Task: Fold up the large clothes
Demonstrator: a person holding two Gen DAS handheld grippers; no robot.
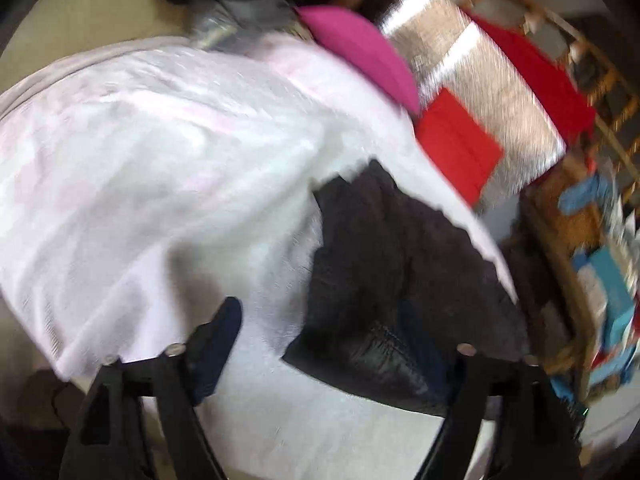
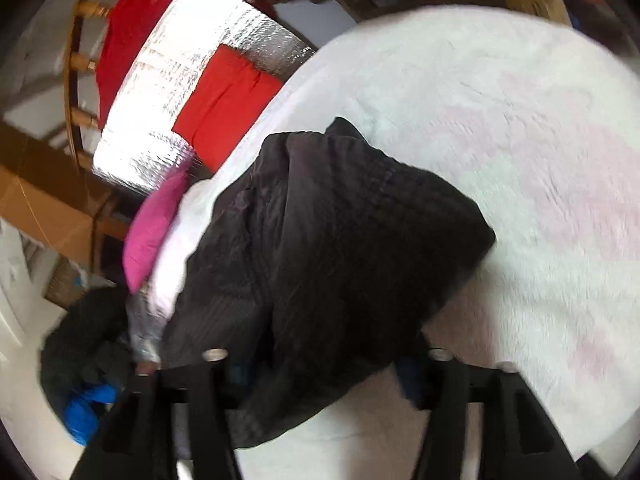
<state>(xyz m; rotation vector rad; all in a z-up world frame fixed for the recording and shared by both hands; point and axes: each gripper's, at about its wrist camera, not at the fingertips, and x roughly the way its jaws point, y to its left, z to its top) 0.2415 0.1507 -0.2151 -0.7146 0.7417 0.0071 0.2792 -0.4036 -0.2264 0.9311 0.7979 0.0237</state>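
Two tongs hover over a black garment point(image 2: 332, 264) that lies bunched on a fluffy white blanket point(image 2: 500, 128). The left tongs point(image 1: 324, 344) stand spread wide, their right finger buried in the cloth at five o'clock. The right tongs point(image 2: 320, 364) also stand apart, the garment draped over the gap between them; whether they pinch it I cannot tell. A pink cushion point(image 1: 360, 52) and silver foil bag point(image 1: 480, 92) sit at one o'clock.
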